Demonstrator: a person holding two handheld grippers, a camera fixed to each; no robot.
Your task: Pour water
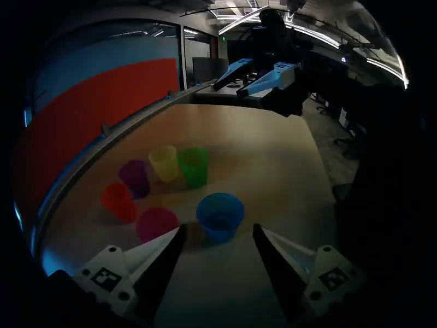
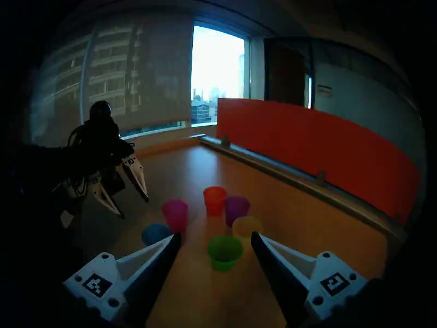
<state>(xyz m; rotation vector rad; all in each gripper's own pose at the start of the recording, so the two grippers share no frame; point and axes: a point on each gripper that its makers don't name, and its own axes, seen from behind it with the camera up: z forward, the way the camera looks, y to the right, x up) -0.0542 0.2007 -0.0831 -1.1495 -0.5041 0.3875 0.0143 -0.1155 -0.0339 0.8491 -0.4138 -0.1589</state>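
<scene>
Now, six cups on one table — left claw spread, right claw spread, both empty.

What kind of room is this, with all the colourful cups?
Probably an office meeting room: a long wooden table, a glass wall with an orange band, strip lights overhead, and a big window looking onto tall city buildings.
</scene>
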